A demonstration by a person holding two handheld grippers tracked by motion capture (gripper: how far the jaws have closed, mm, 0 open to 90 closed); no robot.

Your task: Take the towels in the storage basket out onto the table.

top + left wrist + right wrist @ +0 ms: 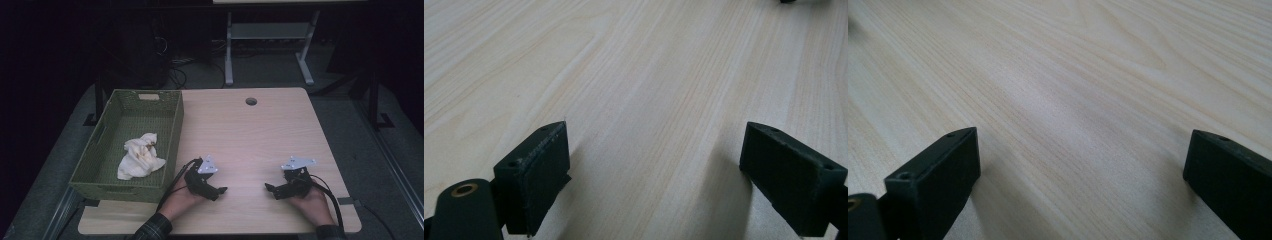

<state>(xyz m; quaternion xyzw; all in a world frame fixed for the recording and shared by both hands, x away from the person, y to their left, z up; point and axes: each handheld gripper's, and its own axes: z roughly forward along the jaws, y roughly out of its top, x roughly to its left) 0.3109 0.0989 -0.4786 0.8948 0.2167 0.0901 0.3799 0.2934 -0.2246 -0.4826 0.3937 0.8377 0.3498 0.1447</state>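
Note:
A crumpled white cloth lies inside a green woven basket at the table's left side. My left gripper rests low on the light wood table, right of the basket, pointing toward the table's middle. Its jaws stand wide apart with bare wood between them. My right gripper sits near the front right, pointing left toward the other one. It is open too, with nothing between its fingers. A hand holds each gripper from the front edge.
A round cable hole sits near the table's far edge. Behind the table stand the grey legs of another desk and loose cables on the dark floor. Each gripper trails a black cable over the front edge.

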